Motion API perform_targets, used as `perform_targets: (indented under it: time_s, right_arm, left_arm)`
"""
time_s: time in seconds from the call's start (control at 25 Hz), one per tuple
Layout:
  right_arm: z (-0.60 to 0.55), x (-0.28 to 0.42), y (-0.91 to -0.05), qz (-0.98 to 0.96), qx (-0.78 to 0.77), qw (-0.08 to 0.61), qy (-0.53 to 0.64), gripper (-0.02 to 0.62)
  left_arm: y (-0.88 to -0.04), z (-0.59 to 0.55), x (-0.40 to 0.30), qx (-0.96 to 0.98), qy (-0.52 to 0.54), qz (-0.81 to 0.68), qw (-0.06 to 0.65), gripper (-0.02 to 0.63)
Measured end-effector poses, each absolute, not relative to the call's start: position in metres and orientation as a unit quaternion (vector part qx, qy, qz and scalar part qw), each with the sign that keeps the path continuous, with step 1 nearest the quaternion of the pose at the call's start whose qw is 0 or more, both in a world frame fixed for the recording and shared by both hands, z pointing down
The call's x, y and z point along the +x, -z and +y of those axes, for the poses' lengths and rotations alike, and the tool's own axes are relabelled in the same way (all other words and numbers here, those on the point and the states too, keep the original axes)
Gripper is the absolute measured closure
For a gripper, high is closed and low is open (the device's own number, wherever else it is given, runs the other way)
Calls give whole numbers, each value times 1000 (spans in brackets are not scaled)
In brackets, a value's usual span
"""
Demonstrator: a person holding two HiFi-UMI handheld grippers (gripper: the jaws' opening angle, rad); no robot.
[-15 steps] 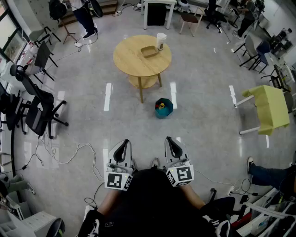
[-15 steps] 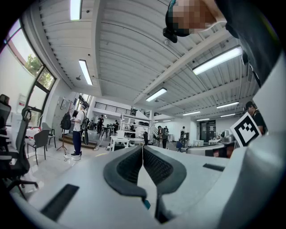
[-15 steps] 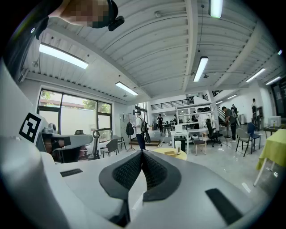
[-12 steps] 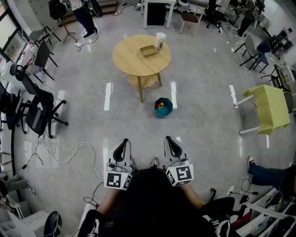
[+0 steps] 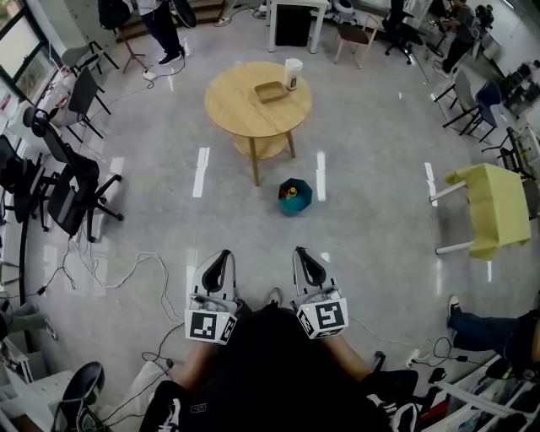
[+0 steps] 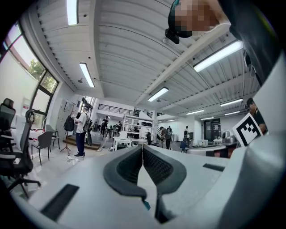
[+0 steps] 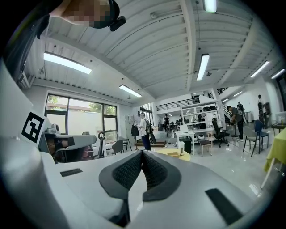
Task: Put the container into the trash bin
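A round wooden table stands ahead of me. On it lie a shallow brown tray-like container and an upright white cup-shaped container. The teal trash bin sits on the floor just in front of the table, with something yellow inside. My left gripper and right gripper are held level side by side close to my body, far short of the bin. Both are shut and empty. In the right gripper view the table and the white cup show beyond the closed right gripper. The left gripper has its tips together.
Black office chairs line the left side, with cables trailing on the floor. A yellow-green table stands at the right, and a seated person's leg lies at the lower right. A person stands at the back.
The head view has shifted slightly, so the grippers sit a little higher and more left in the picture. Both grippers stay shut; table, containers and bin have not moved.
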State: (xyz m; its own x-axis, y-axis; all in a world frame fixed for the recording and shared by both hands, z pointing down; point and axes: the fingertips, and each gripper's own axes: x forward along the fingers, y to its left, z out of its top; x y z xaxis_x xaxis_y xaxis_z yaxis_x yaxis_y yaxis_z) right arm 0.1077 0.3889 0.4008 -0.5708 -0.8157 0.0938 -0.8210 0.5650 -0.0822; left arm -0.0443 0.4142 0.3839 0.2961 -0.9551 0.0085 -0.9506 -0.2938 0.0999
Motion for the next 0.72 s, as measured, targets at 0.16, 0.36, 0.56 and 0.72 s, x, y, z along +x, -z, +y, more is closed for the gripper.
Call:
perform_targets:
  time_s: [0.16, 0.36, 0.56, 0.72]
  right_arm:
    - [382, 115, -407, -894, 444, 25, -55, 570]
    - [364, 121, -421, -898, 434, 29, -66, 569]
    - [331, 122, -429, -898, 433, 33, -77, 570]
    - [294, 111, -430, -896, 437, 37, -74, 569]
  left_arm:
    - [-382, 414, -30, 797, 23, -602, 34, 594]
    - [-387, 403, -21, 792, 15, -609, 40, 594]
    - [-394, 365, -13, 796, 13, -603, 53, 594]
    - [-395, 324, -18, 804, 20, -592, 54, 594]
